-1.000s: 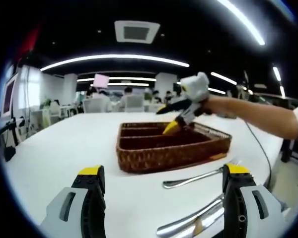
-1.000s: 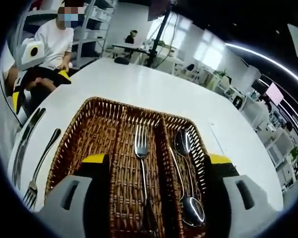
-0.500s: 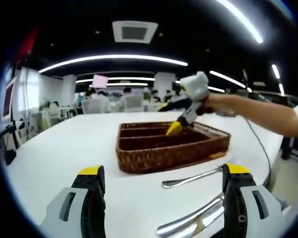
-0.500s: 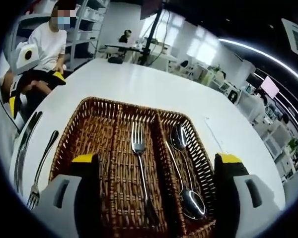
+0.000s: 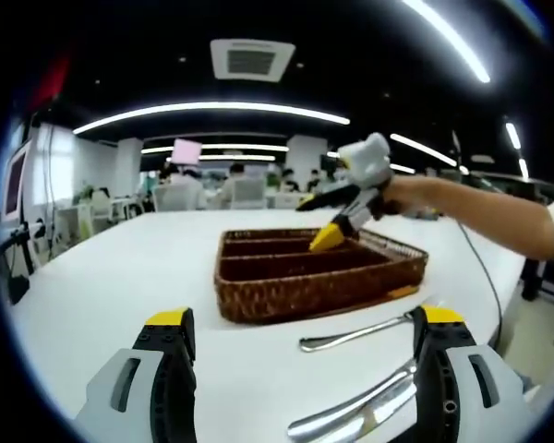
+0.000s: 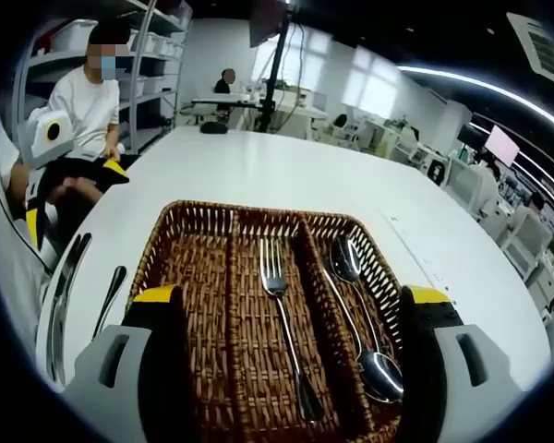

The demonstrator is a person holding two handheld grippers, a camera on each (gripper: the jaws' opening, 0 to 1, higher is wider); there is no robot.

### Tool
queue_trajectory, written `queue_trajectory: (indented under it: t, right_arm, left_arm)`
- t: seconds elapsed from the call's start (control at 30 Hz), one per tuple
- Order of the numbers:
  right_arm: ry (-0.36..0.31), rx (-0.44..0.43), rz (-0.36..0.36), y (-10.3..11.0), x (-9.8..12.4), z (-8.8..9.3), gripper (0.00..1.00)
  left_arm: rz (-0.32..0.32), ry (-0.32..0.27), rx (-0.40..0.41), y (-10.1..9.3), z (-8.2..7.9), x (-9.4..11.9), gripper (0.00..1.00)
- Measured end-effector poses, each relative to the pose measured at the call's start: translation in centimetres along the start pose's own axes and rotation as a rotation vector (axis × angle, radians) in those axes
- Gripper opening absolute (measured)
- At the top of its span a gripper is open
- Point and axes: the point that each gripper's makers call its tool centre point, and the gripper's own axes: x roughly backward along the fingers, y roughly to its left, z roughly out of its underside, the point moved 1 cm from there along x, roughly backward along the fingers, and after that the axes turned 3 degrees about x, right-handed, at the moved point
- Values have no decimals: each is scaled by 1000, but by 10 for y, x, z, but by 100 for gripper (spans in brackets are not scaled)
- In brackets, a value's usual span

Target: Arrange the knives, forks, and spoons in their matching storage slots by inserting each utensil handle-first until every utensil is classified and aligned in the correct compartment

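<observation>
A brown wicker basket (image 6: pixel 189 277) with three long compartments lies on the white table. Its middle slot holds a fork (image 6: pixel 283 318), its right slot two spoons (image 6: pixel 355 309), and its left slot holds nothing. My right gripper (image 6: pixel 291 365) hovers open over the basket's near end with nothing between its fingers; in the left gripper view it hangs above the basket (image 5: pixel 305 281) as the right gripper (image 5: pixel 321 220). A knife (image 5: pixel 351 417) and a fork (image 5: pixel 355 332) lie on the table between my open left gripper (image 5: pixel 303 369) and the basket.
The knife (image 6: pixel 63 295) and loose fork (image 6: pixel 109 300) lie left of the basket, near the table edge. A seated person holds the left gripper (image 6: pixel 72 192) there. White table (image 6: pixel 286 175) stretches beyond the basket. Desks, shelves and people fill the room behind.
My right gripper has risen and drawn back a little over the basket, so more of the basket shows. The left gripper and the utensils have stayed put.
</observation>
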Motion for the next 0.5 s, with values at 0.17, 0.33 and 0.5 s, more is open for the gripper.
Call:
queue_trajectory:
  t: [0.17, 0.33, 0.5]
  right_arm:
    - [-11, -6, -6, 13, 8, -4, 100]
    - [-7, -25, -15, 15, 11, -4, 100]
    - [-16, 4, -27, 17, 15, -6, 100]
  left_arm:
    - [-1, -4, 2, -2, 0, 2, 99]
    - [-4, -5, -2, -2, -1, 5, 99]
    - [2, -9, -10, -5, -2, 6, 99]
